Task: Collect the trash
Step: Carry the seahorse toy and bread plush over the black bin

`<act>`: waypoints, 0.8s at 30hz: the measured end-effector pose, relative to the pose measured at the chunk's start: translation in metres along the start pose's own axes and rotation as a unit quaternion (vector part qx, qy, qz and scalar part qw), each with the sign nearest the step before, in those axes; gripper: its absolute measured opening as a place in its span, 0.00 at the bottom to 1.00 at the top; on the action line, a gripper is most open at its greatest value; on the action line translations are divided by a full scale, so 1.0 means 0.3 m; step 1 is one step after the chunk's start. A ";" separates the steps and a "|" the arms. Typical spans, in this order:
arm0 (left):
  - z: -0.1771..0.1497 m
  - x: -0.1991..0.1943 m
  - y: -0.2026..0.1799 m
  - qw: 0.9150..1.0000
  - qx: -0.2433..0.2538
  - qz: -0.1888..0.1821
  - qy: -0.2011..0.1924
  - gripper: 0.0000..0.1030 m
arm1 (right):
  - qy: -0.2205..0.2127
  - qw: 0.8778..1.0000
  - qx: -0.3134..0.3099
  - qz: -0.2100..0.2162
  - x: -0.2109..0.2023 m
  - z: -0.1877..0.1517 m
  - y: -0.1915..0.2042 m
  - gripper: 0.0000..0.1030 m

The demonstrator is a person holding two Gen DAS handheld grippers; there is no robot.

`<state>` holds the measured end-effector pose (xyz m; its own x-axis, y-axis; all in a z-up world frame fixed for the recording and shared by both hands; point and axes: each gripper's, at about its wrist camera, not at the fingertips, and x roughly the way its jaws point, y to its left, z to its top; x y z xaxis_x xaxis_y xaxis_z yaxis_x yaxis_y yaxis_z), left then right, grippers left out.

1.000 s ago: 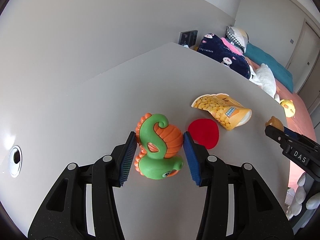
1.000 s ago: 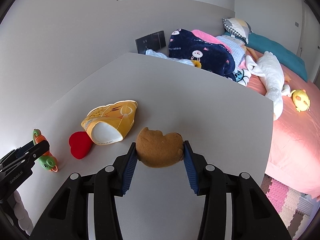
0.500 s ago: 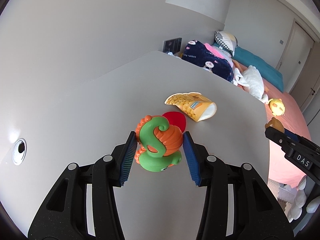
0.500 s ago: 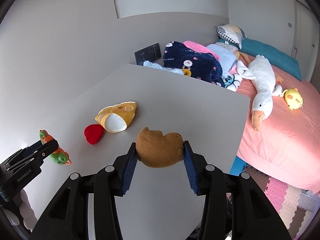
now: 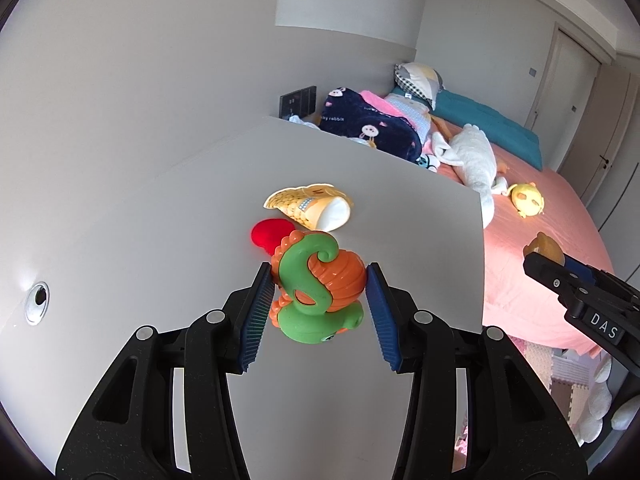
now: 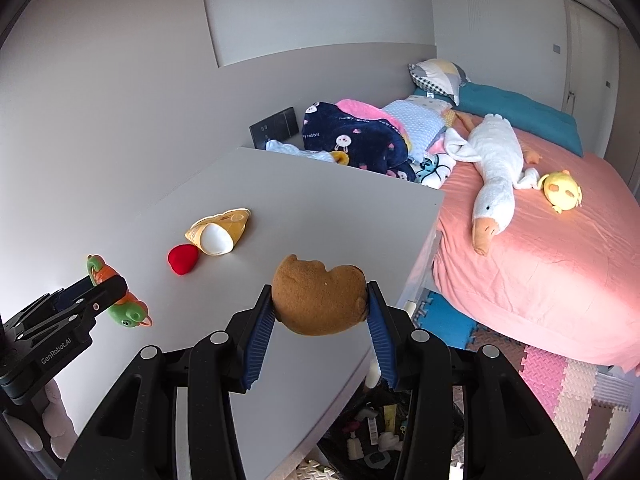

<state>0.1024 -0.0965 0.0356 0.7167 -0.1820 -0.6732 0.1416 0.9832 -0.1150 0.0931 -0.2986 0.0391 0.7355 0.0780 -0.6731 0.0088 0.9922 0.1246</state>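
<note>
Right wrist view only: a dark bin [image 6: 376, 436] of litter under the table [image 6: 320, 216] edge. My left gripper [image 5: 318, 296] pinches the green-and-orange toy [image 5: 316, 296], tail upward, head low. My right gripper [image 6: 320, 300] clamps the brown plush [image 6: 318, 294], long axis spanning the pads, above the table's edge.

Desk ahead of me, bed to its right

On the grey desk [image 6: 320, 216] the crumpled yellow snack bag [image 6: 218, 230] lies just behind the small red heart-shaped cushion [image 6: 183, 259]; my left tongs [image 5: 320, 300] and right tongs [image 6: 320, 308] sit nearer me.
</note>
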 end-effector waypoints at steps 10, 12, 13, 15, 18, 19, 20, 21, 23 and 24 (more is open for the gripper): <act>-0.026 -0.027 -0.128 0.999 0.021 -0.030 0.002 0.45 | -0.006 1.000 0.016 -0.015 -0.104 -0.058 -0.095 0.46; -0.032 -0.029 -0.159 0.999 0.028 -0.036 0.003 0.45 | -0.008 1.000 0.020 -0.018 -0.125 -0.068 -0.116 0.46; -0.035 -0.030 -0.175 0.999 0.031 -0.039 0.004 0.45 | -0.009 1.000 0.022 -0.020 -0.135 -0.074 -0.126 0.46; -0.041 -0.032 -0.204 0.998 0.037 -0.044 0.005 0.45 | -0.012 0.999 0.027 -0.024 -0.153 -0.084 -0.149 0.46; -0.051 -0.037 -0.245 0.998 0.046 -0.053 0.007 0.45 | -0.013 0.999 0.034 -0.030 -0.175 -0.099 -0.182 0.46; -0.058 -0.042 -0.254 0.997 0.048 -0.056 0.007 0.45 | -0.014 0.999 0.036 -0.032 -0.183 -0.106 -0.192 0.46; -0.062 -0.044 -0.265 0.997 0.051 -0.058 0.008 0.45 | -0.014 0.999 0.039 -0.034 -0.191 -0.114 -0.204 0.46; -0.067 -0.045 -0.278 0.997 0.054 -0.060 0.009 0.45 | -0.013 0.998 0.041 -0.036 -0.197 -0.122 -0.215 0.46; -0.074 -0.046 -0.302 0.996 0.059 -0.065 0.012 0.45 | -0.013 0.998 0.046 -0.041 -0.210 -0.135 -0.235 0.46; -0.078 -0.046 -0.314 0.996 0.060 -0.067 0.014 0.45 | -0.012 0.998 0.048 -0.043 -0.216 -0.141 -0.244 0.46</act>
<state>0.0632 -0.1863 0.0387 0.6667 -0.3102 -0.6777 0.3175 0.9409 -0.1184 0.0159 -0.3721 0.0428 0.7458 -0.0107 -0.6661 0.1361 0.9812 0.1365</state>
